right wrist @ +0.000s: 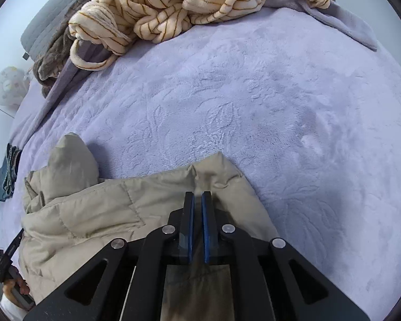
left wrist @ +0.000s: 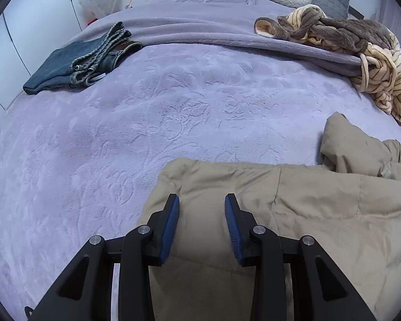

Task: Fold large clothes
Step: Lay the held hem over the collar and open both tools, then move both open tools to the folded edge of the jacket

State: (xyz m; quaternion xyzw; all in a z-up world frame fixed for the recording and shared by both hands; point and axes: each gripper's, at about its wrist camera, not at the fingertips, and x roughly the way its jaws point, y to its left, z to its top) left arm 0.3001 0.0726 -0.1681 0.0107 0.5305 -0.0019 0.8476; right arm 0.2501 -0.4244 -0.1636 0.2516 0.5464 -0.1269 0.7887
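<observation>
Your left tool (left wrist: 201,200) gapes empty; right tool (right wrist: 197,195) barely parted over beige jacket (right wrist: 99,208), which may slip

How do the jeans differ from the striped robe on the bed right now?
The jeans are blue denim, folded into a flat stack; the striped robe is cream plush with thin brown lines, lying in a crumpled heap. The jeans sit at the bed's left edge, the striped robe at the right. Both rest on the lavender blanket.
</observation>
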